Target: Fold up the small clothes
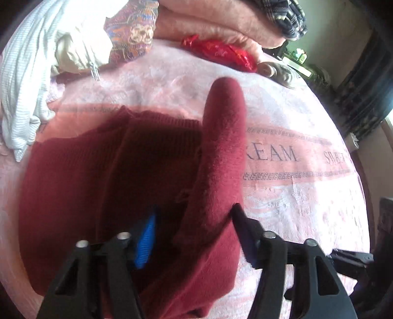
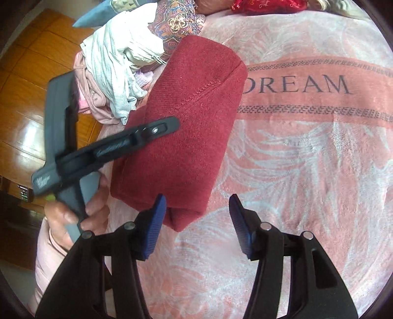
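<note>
A dark red knitted garment (image 1: pixel 98 176) lies on the pink blanket (image 1: pixel 294 196). One fold of it stands up as a ridge (image 1: pixel 221 137) and runs between the fingers of my left gripper (image 1: pixel 195 208), which is shut on that fold. In the right wrist view the garment (image 2: pixel 196 110) is a folded block, and the left gripper (image 2: pixel 169 125) reaches over it, one finger on top. A hand (image 2: pixel 73 216) grips its handle. My right gripper (image 2: pixel 196 198) hangs open just short of the garment's near corner, nothing between its blue pads.
A heap of unfolded clothes, white ribbed (image 2: pixel 118 61) and patterned (image 2: pixel 176 22), lies at the blanket's far left. A shiny red cloth (image 1: pixel 221 51) and folded pink blankets (image 1: pixel 208 22) sit at the back. Wooden floor (image 2: pixel 24 73) shows past the bed's left edge. The blanket carries the word DREAM (image 2: pixel 294 84).
</note>
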{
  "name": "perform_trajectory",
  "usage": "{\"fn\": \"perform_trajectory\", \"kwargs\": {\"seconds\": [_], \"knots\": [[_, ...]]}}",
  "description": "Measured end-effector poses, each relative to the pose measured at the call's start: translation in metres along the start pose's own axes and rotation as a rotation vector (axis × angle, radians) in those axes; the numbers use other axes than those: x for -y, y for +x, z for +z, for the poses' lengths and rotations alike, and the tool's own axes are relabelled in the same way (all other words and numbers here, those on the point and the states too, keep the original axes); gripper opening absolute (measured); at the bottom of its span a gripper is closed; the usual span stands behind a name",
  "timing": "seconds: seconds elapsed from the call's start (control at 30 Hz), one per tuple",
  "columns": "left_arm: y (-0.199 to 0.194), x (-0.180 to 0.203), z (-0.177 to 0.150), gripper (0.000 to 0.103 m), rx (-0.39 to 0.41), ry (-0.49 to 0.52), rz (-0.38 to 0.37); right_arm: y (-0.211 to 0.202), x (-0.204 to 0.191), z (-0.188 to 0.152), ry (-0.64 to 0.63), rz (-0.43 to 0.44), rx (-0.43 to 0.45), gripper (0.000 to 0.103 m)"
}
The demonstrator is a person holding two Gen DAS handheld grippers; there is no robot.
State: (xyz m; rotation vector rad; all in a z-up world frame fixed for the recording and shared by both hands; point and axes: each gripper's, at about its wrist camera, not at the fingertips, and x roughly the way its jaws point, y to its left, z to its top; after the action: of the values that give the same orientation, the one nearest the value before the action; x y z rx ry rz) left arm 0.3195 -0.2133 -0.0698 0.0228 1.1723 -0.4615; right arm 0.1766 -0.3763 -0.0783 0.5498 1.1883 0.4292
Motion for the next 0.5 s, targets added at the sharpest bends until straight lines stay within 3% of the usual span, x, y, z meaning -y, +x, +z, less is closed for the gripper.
{"fn": "perform_trajectory", "kwargs": {"seconds": [0.03,0.07,0.37,0.5], "knots": [[0.003,-0.005,0.000,0.028,-0.017,-0.021,-0.038,-0.002,0.001,-0.002,-0.009,-0.015,0.001,0.053],[0.006,-0.009,0.000,0.022,-0.026,-0.043,-0.070,-0.002,0.002,-0.004,-0.014,-0.021,0.001,0.053],[-0.020,-0.082,-0.026,0.015,0.012,-0.215,-0.211,0.001,0.004,-0.004,-0.008,-0.019,-0.006,0.052],[-0.032,-0.117,-0.033,0.015,0.032,-0.281,-0.230,0.018,-0.016,-0.003,-0.054,0.020,-0.030,0.052]]}}
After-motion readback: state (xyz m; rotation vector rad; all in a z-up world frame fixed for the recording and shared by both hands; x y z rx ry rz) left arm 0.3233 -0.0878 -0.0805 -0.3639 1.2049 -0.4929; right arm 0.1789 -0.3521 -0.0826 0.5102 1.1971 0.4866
